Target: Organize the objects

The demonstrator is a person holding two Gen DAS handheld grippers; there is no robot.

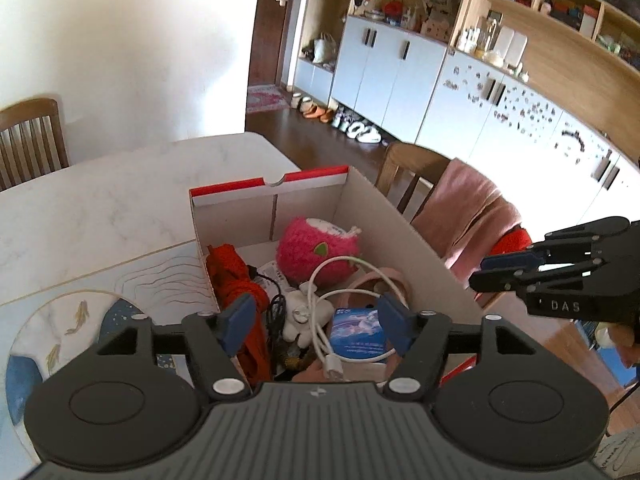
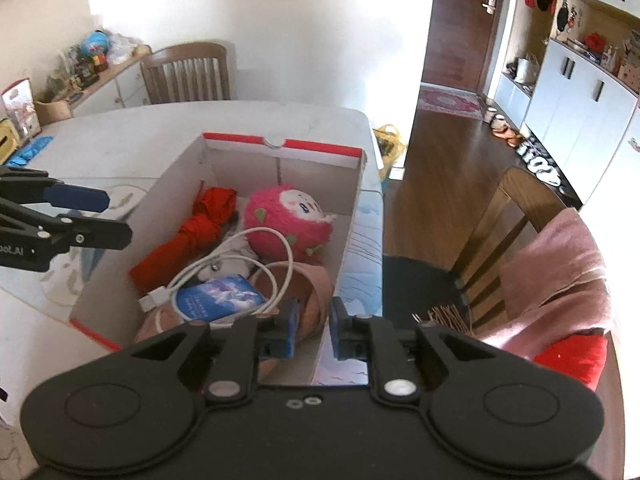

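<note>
Left wrist view: left tool (image 1: 316, 326) spread wide, empty, above the box (image 1: 404, 224); right tool (image 2: 313, 326) slightly parted, empty.

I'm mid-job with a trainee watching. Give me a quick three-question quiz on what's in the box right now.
1. True or false: the white USB cable lies coiled over the blue tissue packet.
2. The pink plush toy sits: A) at the far end of the open cardboard box, B) on the marble table, C) on the chair.
3. What lies left of the plush, seen from the right wrist view?

Key: 1 true; 2 A; 3 the folded red umbrella.
</note>
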